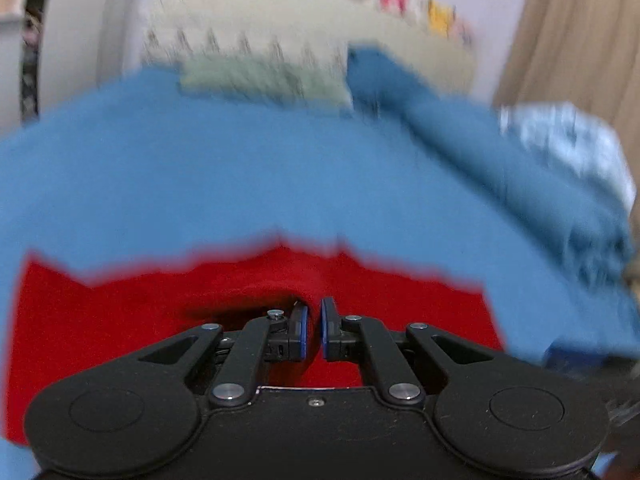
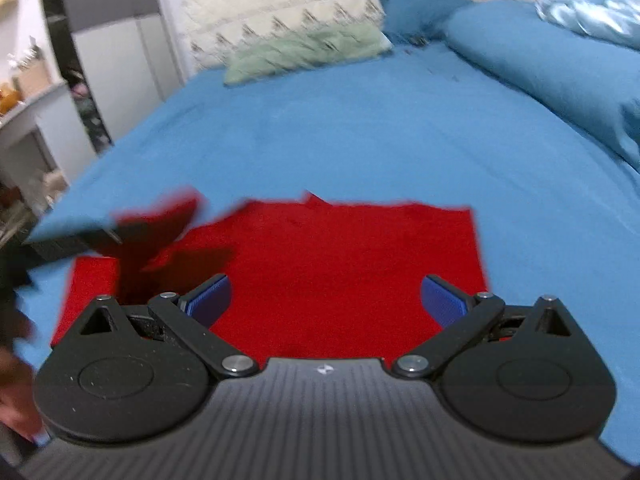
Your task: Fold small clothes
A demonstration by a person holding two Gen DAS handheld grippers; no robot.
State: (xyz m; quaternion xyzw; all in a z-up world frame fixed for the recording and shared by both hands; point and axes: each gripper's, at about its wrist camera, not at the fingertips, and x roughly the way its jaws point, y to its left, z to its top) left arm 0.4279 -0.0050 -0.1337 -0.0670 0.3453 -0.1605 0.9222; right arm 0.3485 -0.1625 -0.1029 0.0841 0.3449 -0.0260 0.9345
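The bed (image 2: 360,128), covered in a blue sheet, is being used as the folding surface, and the red garment (image 2: 320,272) is being kept flat near its front edge. A raised flap on the garment's left side is apparently being pinched by the left gripper (image 1: 314,320), its fingers pressed nearly together. The right gripper (image 2: 324,300) is being held over the garment with fingers spread, gripping nothing. With nothing pinning the cloth, the whole garment is likely being risked to dragging and a crooked fold.

Left tool (image 1: 314,320) fingers nearly closed together, right tool (image 2: 325,300) fingers spread wide
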